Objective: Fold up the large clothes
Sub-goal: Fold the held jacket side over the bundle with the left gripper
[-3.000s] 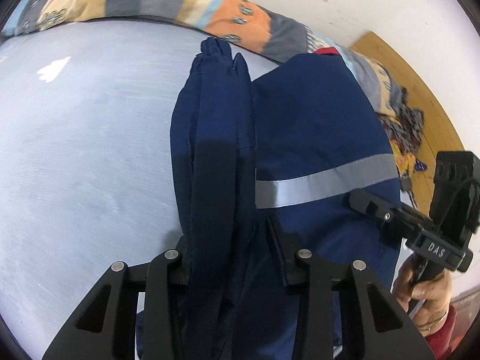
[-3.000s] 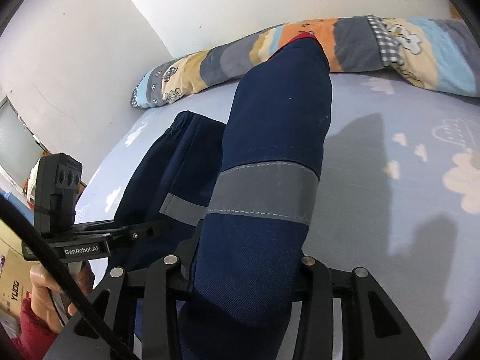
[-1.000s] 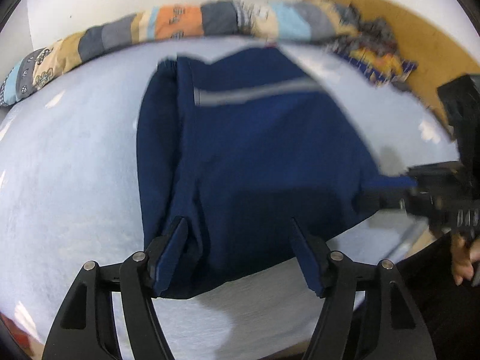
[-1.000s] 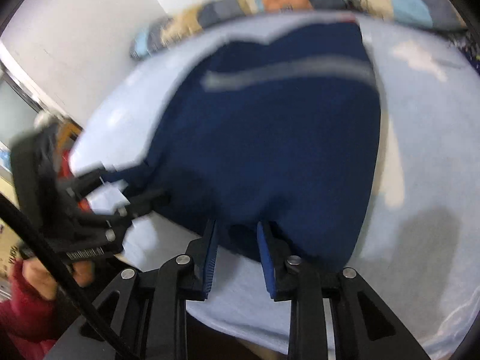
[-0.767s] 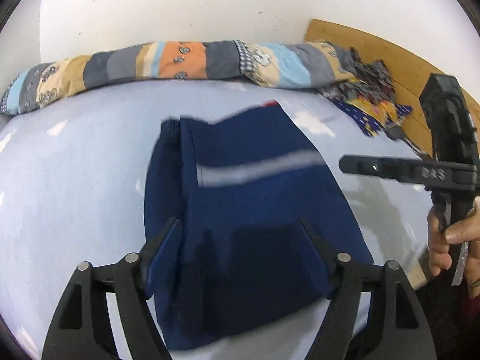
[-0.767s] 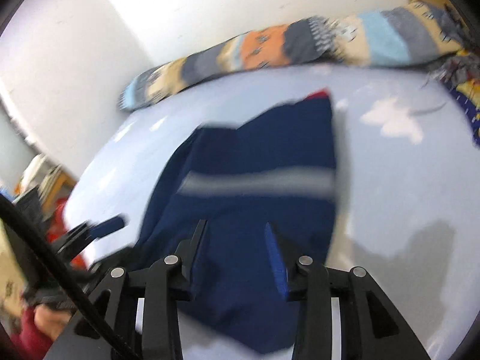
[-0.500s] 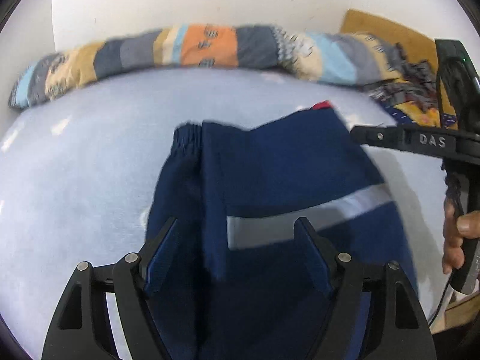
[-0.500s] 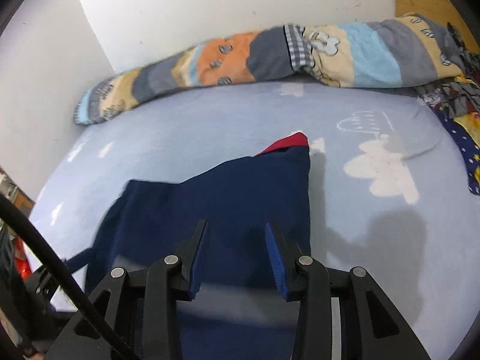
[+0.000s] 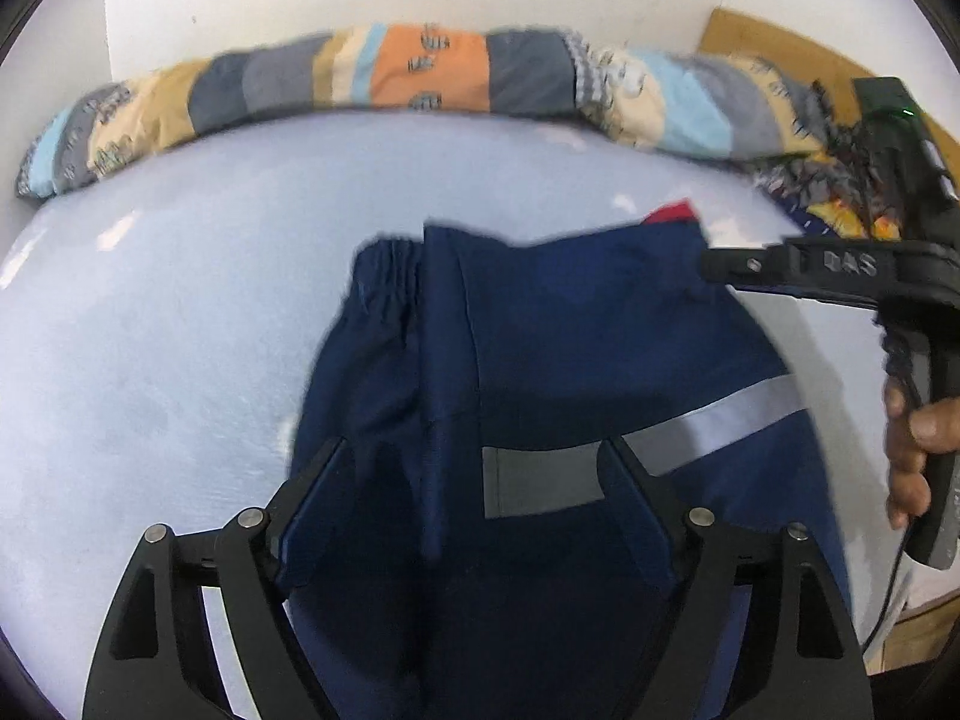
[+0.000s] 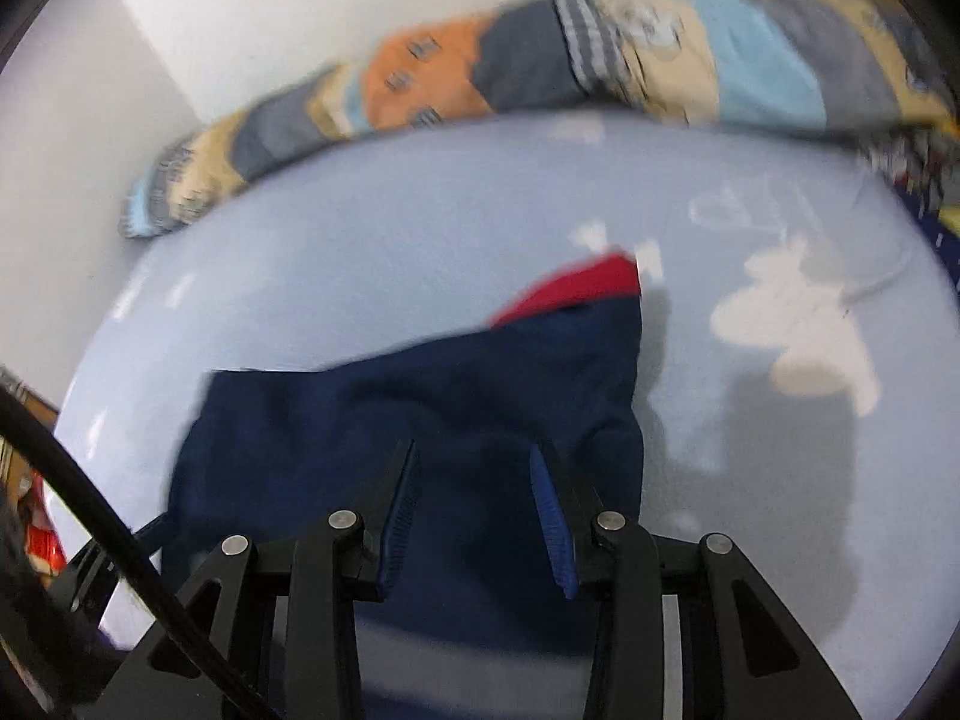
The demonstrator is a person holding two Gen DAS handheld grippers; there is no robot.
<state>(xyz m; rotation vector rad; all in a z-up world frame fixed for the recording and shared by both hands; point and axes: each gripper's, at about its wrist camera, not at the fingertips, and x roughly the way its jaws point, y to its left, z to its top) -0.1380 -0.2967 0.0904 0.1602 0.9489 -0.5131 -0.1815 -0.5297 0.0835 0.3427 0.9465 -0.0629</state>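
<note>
Folded navy work trousers (image 9: 570, 372) with a grey reflective stripe (image 9: 708, 420) lie flat on the light blue bedsheet (image 9: 180, 330). A red patch (image 9: 672, 213) shows at their far right corner. My left gripper (image 9: 474, 468) is open and empty, its fingers spread over the near part of the trousers. My right gripper (image 10: 474, 474) is open and empty above the near half of the trousers (image 10: 450, 408), with the red patch (image 10: 576, 291) ahead. The right gripper's body (image 9: 840, 267) also shows at the right of the left wrist view.
A long patchwork bolster (image 9: 420, 78) lies along the far edge of the bed against the white wall; it also shows in the right wrist view (image 10: 600, 72). Crumpled patterned fabric (image 9: 840, 198) and a wooden board (image 9: 780, 48) are at the far right. White cloud prints (image 10: 798, 324) mark the sheet.
Both grippers let go of the trousers, which dropped folded onto the bed. The grippers opened, pulled back, then moved in low over the near part of the trousers.
</note>
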